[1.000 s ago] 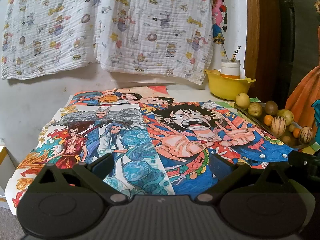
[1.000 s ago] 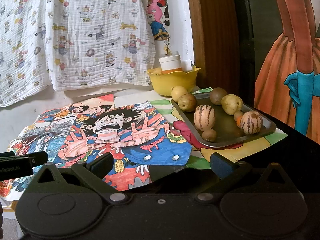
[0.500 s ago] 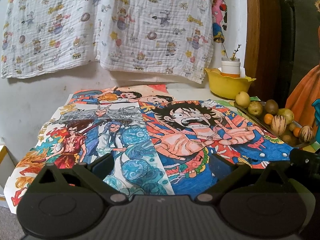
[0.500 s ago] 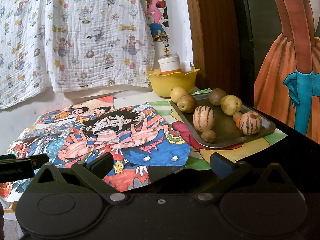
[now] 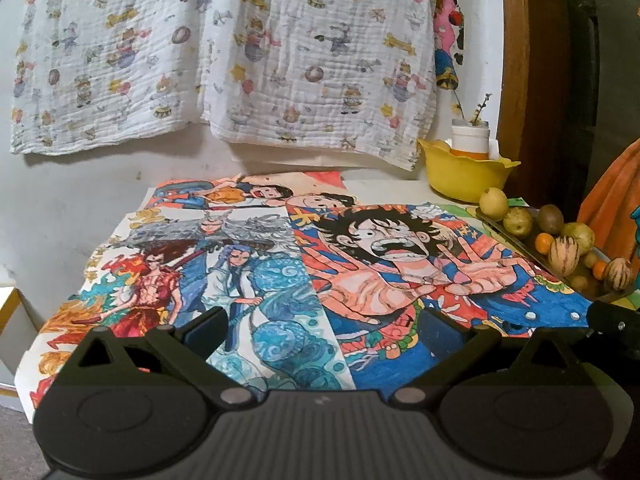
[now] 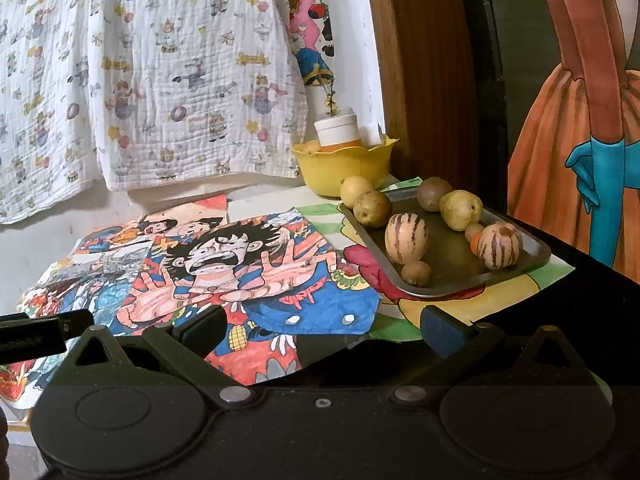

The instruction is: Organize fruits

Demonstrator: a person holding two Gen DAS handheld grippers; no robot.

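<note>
A patterned cloth (image 5: 224, 52) hangs on the wall behind the surface (image 5: 384, 178), which is mostly covered by bright cartoon drawings (image 6: 248, 264). At the far right corner stands a yellow bowl (image 6: 344, 168) with a white-lidded jar (image 6: 336, 130) inside it. In front of the bowl lies a metal tray (image 6: 448, 288), and the fruits are gathered there: two striped melons (image 6: 406, 238), a pear (image 6: 460, 210), a brownish round fruit (image 6: 372, 208), a kiwi-like one (image 6: 432, 198), a small nut-brown one (image 6: 416, 273) near the front rim, and a small orange (image 6: 474, 245) tucked behind the right-hand melon. One yellow fruit (image 6: 354, 190) sits at the tray's back corner, touching the bowl or just beside it; whether it is on the tray I cannot tell.

Both tools hang short of the tray. The left gripper (image 5: 320, 330) has its fingers spread with nothing between them, and the right gripper (image 6: 322, 326) is likewise spread and empty.

The fruits look firm but round and smooth, so they would likely roll or slip; the pear probably bruises if squeezed hard. Each is best taken across its widest middle, with a gentle squeeze. The small ones near the rim seem easiest to reach first.
</note>
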